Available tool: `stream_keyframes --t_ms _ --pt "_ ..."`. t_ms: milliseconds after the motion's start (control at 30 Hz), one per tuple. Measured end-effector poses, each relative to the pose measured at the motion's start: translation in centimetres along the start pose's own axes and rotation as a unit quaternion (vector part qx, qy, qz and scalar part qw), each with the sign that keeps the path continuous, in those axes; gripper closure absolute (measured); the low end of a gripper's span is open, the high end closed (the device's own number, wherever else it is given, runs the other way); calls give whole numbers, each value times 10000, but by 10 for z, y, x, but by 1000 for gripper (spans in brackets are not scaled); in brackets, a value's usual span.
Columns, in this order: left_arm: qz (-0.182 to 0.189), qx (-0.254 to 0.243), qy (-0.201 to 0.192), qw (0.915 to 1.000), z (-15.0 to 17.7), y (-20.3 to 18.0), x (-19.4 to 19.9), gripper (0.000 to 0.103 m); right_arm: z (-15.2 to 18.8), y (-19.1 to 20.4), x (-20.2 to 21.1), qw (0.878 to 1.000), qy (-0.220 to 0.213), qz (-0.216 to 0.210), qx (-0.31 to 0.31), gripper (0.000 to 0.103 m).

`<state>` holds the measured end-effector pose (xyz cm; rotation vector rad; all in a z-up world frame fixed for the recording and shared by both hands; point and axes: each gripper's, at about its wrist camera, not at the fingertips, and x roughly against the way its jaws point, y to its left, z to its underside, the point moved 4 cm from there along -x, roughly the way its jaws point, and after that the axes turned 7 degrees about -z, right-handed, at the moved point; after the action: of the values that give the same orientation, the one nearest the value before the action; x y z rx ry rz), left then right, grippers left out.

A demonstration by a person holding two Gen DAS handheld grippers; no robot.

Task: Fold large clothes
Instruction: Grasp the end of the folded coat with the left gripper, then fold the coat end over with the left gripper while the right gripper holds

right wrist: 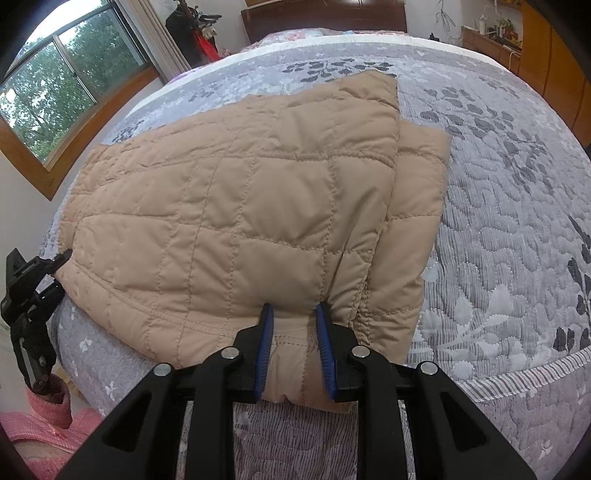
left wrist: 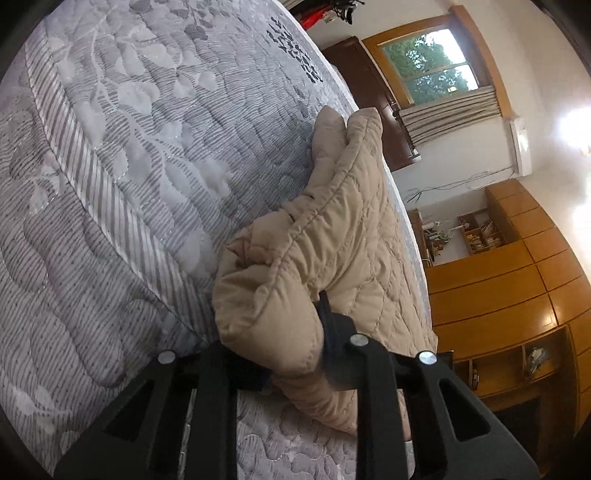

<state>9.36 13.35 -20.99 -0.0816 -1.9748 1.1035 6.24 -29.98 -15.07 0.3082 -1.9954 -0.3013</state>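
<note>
A tan quilted jacket lies folded on the grey leaf-patterned bedspread. My right gripper is shut on the jacket's near hem, the fabric bunched between its blue pads. My left gripper is shut on a thick roll of the same jacket at its left edge, with only one black finger showing. That left gripper also shows at the far left in the right wrist view.
The bed's near edge curves below the jacket. A window is at the left, a dark headboard beyond the bed, wooden cabinets on the right. A pink sleeve is at the lower left.
</note>
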Motion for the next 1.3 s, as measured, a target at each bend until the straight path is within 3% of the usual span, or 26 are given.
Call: stream_keyframes --t_ms 133,267,400,567,833,1033,1300 --pt "230 135 119 9996 -1 9 -6 85 1 -2 1 10000 -42 -68 -12 80" --pt "-15 -56 30 10000 -1 0 -7 87 2 -1 2 9999 -83 -96 -16 80" --pt "-398 -676 -365 9962 0 -32 7 91 4 0 4 9999 -112 -99 -10 80" --pt "-404 -1346 -798 9869 2 -81 31 92 5 0 6 9999 -105 -102 -19 80" --pt "-140 -2705 -1125 9560 25 -169 52 93 3 -2 9 9998 1 -154 -137 80" --pt "129 -3589 -955 9284 59 -218 46 93 -1 0 8 9997 134 -101 -193 80" --pt "160 -4264 -629 9022 94 -245 24 93 -6 -5 7 9990 164 -176 -384 80"
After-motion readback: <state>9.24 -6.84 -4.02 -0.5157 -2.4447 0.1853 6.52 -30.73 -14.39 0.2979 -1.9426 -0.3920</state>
